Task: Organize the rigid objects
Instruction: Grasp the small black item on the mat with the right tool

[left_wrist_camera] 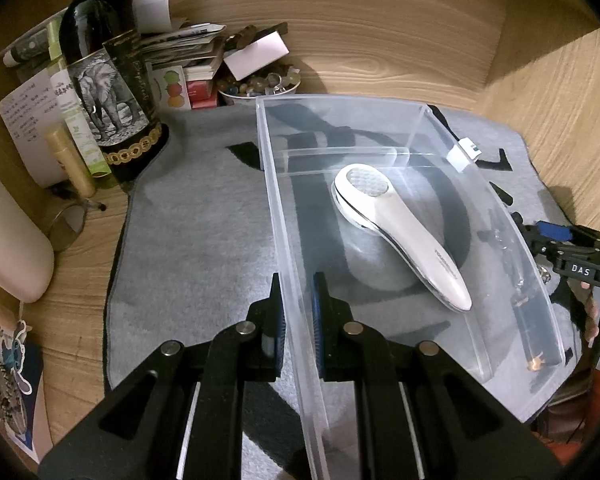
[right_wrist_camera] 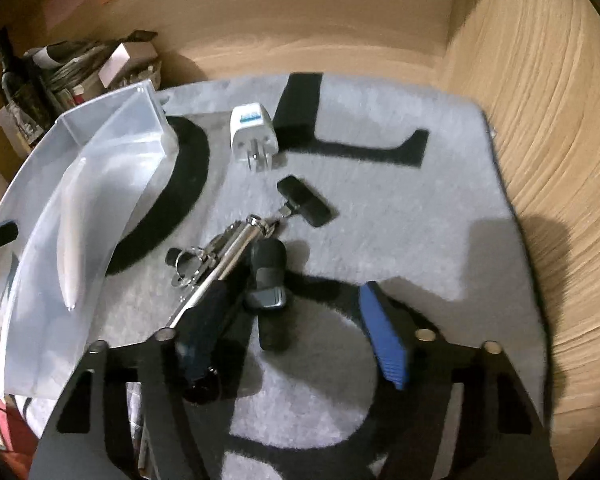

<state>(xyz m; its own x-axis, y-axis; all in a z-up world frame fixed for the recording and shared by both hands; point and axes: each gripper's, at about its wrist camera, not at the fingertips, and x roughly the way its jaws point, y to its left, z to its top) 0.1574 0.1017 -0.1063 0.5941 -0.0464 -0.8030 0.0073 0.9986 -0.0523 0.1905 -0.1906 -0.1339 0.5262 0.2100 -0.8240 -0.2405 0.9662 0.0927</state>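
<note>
Left tongs (left_wrist_camera: 296, 312) clamp the clear bin's (left_wrist_camera: 380, 104) near-left wall, fabric shaver (left_wrist_camera: 400, 236) inside; right tongs (right_wrist_camera: 296, 320) wide over keys (right_wrist_camera: 220, 256) on the mat: rigid, light, slippery, grip the fob (right_wrist_camera: 268, 276).

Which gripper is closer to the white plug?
Right. The right gripper hangs open above the mat just short of the white plug; the left gripper straddles the bin's far wall, across the bin from it.
</note>
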